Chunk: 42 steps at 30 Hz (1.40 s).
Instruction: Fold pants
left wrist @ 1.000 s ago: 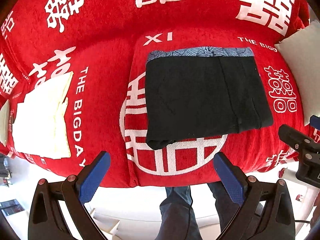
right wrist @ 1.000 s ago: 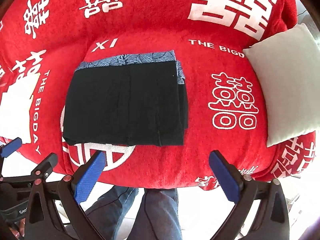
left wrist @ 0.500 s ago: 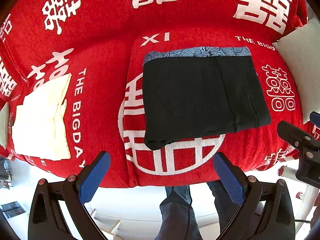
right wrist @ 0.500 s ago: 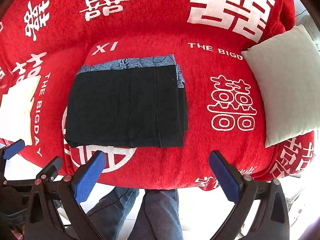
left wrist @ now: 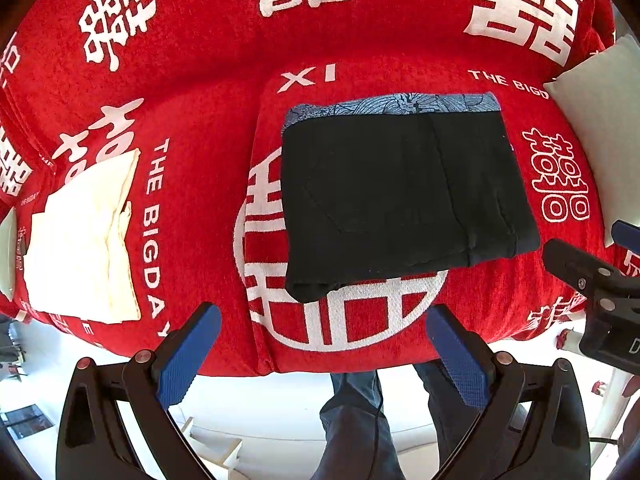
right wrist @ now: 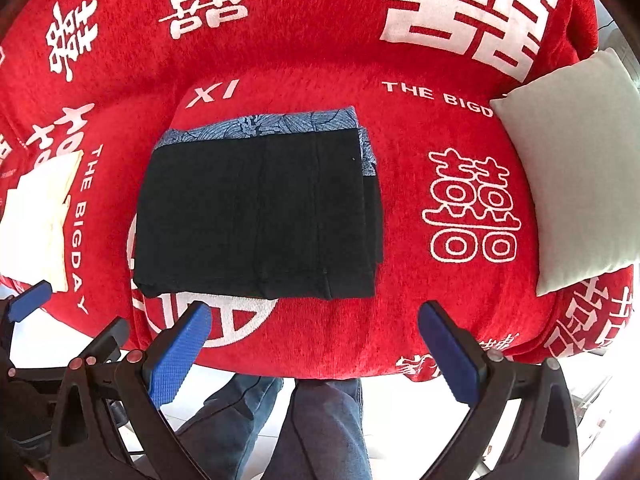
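A folded cream cloth (left wrist: 80, 236) is seen at the far left of the red plush sofa cover with white lettering (left wrist: 208, 92). The black folded pants with a blue patterned waistband (left wrist: 400, 196) are laid flat mid-seat, their near edge set back from the seat's front edge (a strip of bare cover is left on every side). A pale grey square cushion (right wrist: 576, 168) is placed at the right. The left gripper (left wrist: 324, 356) and right gripper (right wrist: 316, 352) are held spread, nothing between the blue pads, off the front edge.

You face a sofa under a red cover (right wrist: 400, 320) with white characters; grey cushion (right wrist: 580, 168) at right; pale floor (left wrist: 280, 420) below.
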### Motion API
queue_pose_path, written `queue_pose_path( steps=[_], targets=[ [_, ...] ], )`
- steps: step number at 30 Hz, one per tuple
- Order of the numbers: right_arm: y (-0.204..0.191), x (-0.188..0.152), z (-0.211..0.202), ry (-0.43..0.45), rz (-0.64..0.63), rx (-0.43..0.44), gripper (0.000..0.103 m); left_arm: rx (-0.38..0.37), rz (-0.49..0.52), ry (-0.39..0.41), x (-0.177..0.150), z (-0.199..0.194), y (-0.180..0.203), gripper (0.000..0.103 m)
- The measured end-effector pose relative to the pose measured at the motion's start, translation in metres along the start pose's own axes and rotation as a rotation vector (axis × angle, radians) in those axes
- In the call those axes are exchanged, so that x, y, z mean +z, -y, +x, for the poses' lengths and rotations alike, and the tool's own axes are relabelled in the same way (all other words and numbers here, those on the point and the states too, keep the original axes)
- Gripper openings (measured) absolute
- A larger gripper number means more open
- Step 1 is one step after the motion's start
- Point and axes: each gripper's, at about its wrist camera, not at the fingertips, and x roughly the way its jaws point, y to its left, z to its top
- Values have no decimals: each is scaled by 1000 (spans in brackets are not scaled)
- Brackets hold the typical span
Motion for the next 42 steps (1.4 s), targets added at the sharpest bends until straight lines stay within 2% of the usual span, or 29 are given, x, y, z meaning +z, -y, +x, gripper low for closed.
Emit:
queue_pose_path(
  steps=[42],
  targets=[
    [-3, 9, 8, -25, -1, 10, 103, 15, 2, -6, 9, 5, -1, 103]
  ],
)
